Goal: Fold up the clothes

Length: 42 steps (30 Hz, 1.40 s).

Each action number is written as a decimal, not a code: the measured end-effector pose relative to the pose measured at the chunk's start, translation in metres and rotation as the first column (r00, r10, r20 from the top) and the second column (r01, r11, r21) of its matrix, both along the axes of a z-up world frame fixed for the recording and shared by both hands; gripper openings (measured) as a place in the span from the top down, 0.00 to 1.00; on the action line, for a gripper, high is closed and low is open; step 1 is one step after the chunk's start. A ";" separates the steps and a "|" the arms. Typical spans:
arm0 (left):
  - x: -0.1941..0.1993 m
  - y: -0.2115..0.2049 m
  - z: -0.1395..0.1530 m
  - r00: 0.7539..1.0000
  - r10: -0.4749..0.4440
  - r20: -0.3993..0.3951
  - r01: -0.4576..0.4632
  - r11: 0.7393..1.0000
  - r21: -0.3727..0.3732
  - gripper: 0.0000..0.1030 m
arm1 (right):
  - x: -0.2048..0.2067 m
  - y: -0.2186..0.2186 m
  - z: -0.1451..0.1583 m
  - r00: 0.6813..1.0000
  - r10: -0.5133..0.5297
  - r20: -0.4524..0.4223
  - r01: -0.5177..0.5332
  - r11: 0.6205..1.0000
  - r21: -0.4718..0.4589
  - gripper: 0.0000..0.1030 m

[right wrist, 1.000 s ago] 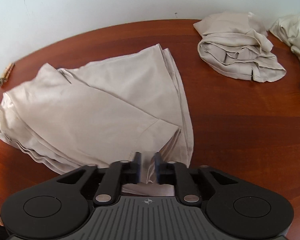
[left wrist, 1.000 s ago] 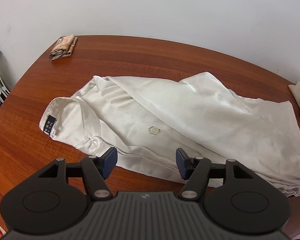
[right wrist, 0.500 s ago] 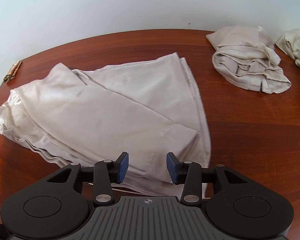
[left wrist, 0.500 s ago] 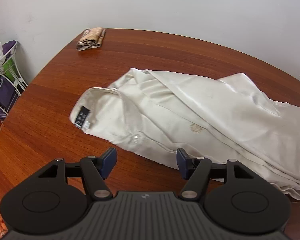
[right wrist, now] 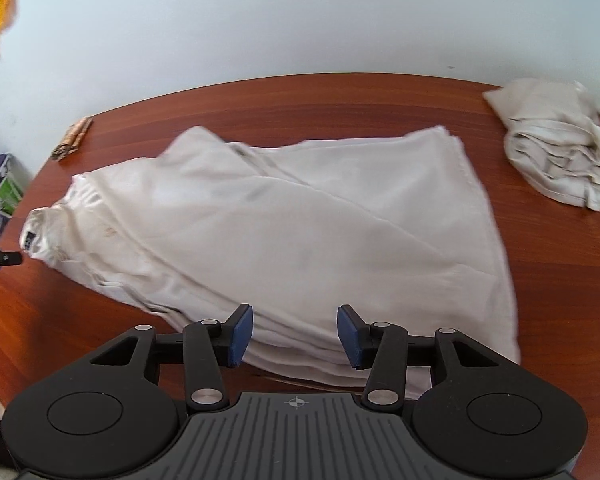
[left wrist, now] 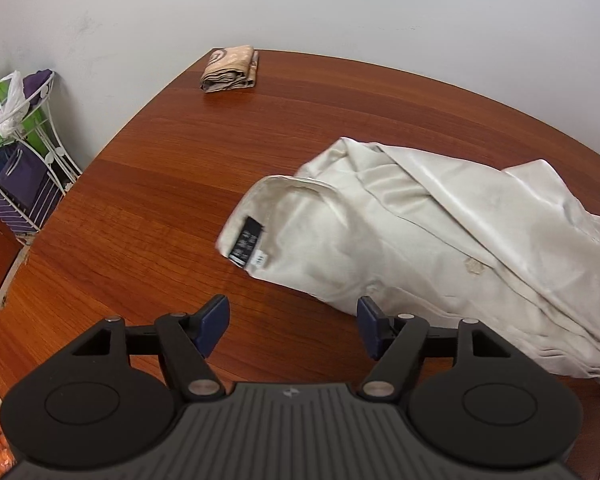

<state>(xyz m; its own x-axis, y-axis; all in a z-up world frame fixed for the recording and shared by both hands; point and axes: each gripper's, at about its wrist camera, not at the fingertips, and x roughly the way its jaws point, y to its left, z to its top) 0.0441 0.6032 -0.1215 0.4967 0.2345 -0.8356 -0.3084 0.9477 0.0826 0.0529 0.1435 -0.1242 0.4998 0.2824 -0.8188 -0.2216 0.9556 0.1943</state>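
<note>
Since a second ago the right hand-held gripper (right wrist: 295,334) has let go of the hem it was pinching and now stands spread, while the left hand-held gripper (left wrist: 293,326) has swung leftward, so the cream garment (left wrist: 440,248) sits further right in its view. The left hand-held gripper is spread wide too, holding nothing; its blue pads (left wrist: 214,322) hang over bare wood, with the right pad just at the garment's near edge. The collar end with its black label (left wrist: 247,242) lies ahead and slightly right of that gripper. In the right wrist view the garment (right wrist: 300,232) lies flat and partly folded across the worktop (right wrist: 560,280), its layered near edge running between and under the right gripper's pads, though whether they touch the cloth cannot be told. Further out, a crumpled pale garment (right wrist: 556,160) rests at the far right, well apart from the folded one. A small folded patterned cloth (left wrist: 230,69) sits at the worktop's far edge by the wall, and a white wire rack (left wrist: 24,152) with bags stands beyond the left edge.
</note>
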 end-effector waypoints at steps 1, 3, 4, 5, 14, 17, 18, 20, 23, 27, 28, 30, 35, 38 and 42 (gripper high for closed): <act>0.001 0.006 -0.001 1.000 -0.006 -0.001 0.006 1.000 -0.004 0.26 | 0.000 0.008 0.001 1.000 0.009 0.001 -0.009 1.000 0.000 0.51; 0.003 0.018 -0.002 1.000 -0.018 -0.002 0.018 1.000 -0.013 0.26 | 0.001 0.025 0.002 1.000 0.024 0.002 -0.024 1.000 -0.006 0.51; 0.004 0.024 -0.003 1.000 -0.024 -0.003 0.024 1.000 -0.018 0.26 | 0.001 0.034 0.003 1.000 0.029 0.003 -0.029 1.000 -0.007 0.51; 0.005 0.030 -0.004 1.000 -0.030 -0.004 0.030 0.999 -0.022 0.26 | 0.001 0.042 0.005 0.999 0.033 0.005 -0.032 0.999 -0.005 0.51; 0.032 0.078 -0.017 0.992 -0.129 -0.005 0.128 0.990 -0.052 0.26 | 0.005 0.119 0.015 0.998 0.049 0.031 -0.050 0.999 0.007 0.49; 0.040 0.089 -0.022 0.987 -0.163 0.004 0.162 0.984 -0.069 0.26 | 0.005 0.143 0.014 0.997 0.061 0.038 -0.061 0.998 0.006 0.49; 0.043 0.092 -0.024 0.984 -0.176 0.008 0.176 0.981 -0.081 0.27 | 0.005 0.152 0.014 0.997 0.067 0.040 -0.067 0.998 0.006 0.49; 0.049 0.097 -0.028 0.976 -0.216 0.020 0.216 0.971 -0.101 0.27 | 0.005 0.168 0.013 0.996 0.078 0.043 -0.078 0.997 0.007 0.49; 0.056 0.101 -0.032 0.960 -0.278 0.038 0.280 0.952 -0.123 0.33 | 0.006 0.194 0.011 0.995 0.091 0.046 -0.092 0.996 0.014 0.49; 0.067 0.106 -0.040 0.939 -0.344 0.020 0.342 0.923 -0.176 0.67 | 0.006 0.231 0.007 0.992 0.120 0.050 -0.121 0.992 0.025 0.49; 0.069 0.106 -0.041 0.933 -0.361 0.017 0.357 0.914 -0.191 0.78 | 0.007 0.239 0.006 0.990 0.130 0.053 -0.132 0.991 0.028 0.48; 0.069 0.109 -0.040 0.920 -0.391 0.035 0.390 0.896 -0.213 0.89 | 0.008 0.256 0.004 0.984 0.166 0.064 -0.169 0.985 0.031 0.47; 0.071 0.116 -0.029 0.908 -0.411 0.077 0.417 0.875 -0.247 0.95 | 0.016 0.304 -0.006 0.961 0.268 0.073 -0.269 0.963 -0.006 0.41; 0.075 0.119 -0.020 0.901 -0.424 0.092 0.432 0.859 -0.276 0.95 | 0.025 0.327 -0.013 0.949 0.304 0.083 -0.303 0.953 -0.027 0.32; 0.078 0.118 -0.009 0.894 -0.429 0.128 0.447 0.839 -0.309 0.95 | 0.037 0.359 -0.021 0.927 0.354 0.122 -0.348 0.935 -0.069 0.26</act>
<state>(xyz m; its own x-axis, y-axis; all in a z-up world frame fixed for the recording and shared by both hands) 0.1219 0.7213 -0.1306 0.5283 -0.2952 -0.7961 0.1501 0.9553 -0.2546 0.0898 0.5029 -0.1448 0.4787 0.4233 -0.7692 -0.5650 0.8191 0.0991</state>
